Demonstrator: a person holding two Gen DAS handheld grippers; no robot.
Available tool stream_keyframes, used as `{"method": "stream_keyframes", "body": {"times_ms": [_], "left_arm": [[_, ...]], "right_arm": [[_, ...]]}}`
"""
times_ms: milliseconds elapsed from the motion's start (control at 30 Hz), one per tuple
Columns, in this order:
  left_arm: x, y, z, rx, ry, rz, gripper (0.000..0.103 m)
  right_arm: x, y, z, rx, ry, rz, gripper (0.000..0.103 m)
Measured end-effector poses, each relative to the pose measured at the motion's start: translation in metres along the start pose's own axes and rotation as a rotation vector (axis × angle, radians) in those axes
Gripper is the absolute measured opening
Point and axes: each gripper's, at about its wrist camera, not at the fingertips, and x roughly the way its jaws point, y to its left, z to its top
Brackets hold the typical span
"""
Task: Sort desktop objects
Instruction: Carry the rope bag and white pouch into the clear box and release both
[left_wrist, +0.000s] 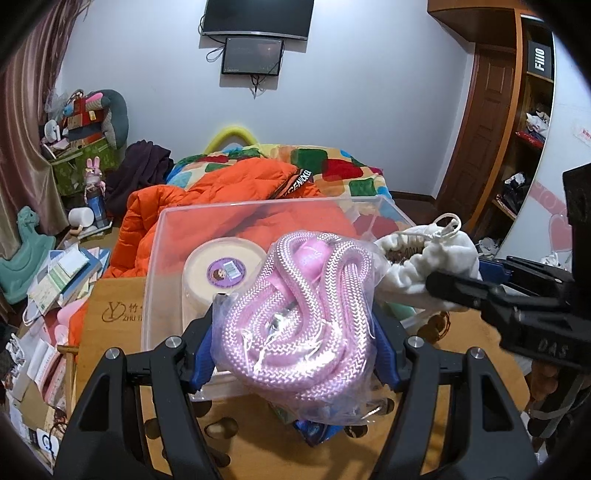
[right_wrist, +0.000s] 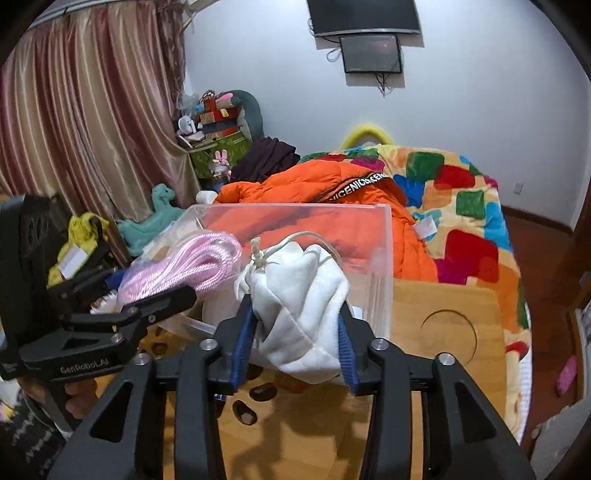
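Round tub (left_wrist: 221, 271) in bin: left view only.

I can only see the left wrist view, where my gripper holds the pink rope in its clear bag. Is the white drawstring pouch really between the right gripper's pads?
Observer: Yes. The right wrist view shows the white drawstring cloth pouch between the right gripper's two blue pads, touching both.
Operator: What is on the table to the right of the clear box?
Observer: A shallow round recess cut into the bamboo tabletop, just right of the clear plastic box.
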Motion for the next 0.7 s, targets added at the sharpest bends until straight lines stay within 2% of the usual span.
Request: {"method": "stream_keyframes", "body": {"times_ms": [100, 133, 400, 700], "left_arm": [[-0.001, 0.001, 0.000, -0.012, -0.001, -0.005, 0.069], [-0.002, 0.002, 0.000, -0.017, -0.001, -0.010, 0.069], [-0.020, 0.006, 0.007, -0.032, -0.038, -0.022, 0.069], [-0.040, 0.007, 0.008, -0.025, -0.067, -0.008, 0.069]], "right_arm": [[-0.002, 0.002, -0.001, -0.016, -0.002, -0.016, 0.053], [-0.003, 0.002, -0.001, -0.014, -0.006, -0.018, 0.054], [-0.022, 0.002, -0.001, -0.003, -0.046, -0.038, 0.057], [-0.041, 0.016, -0.013, -0.054, -0.057, -0.076, 0.058]]}}
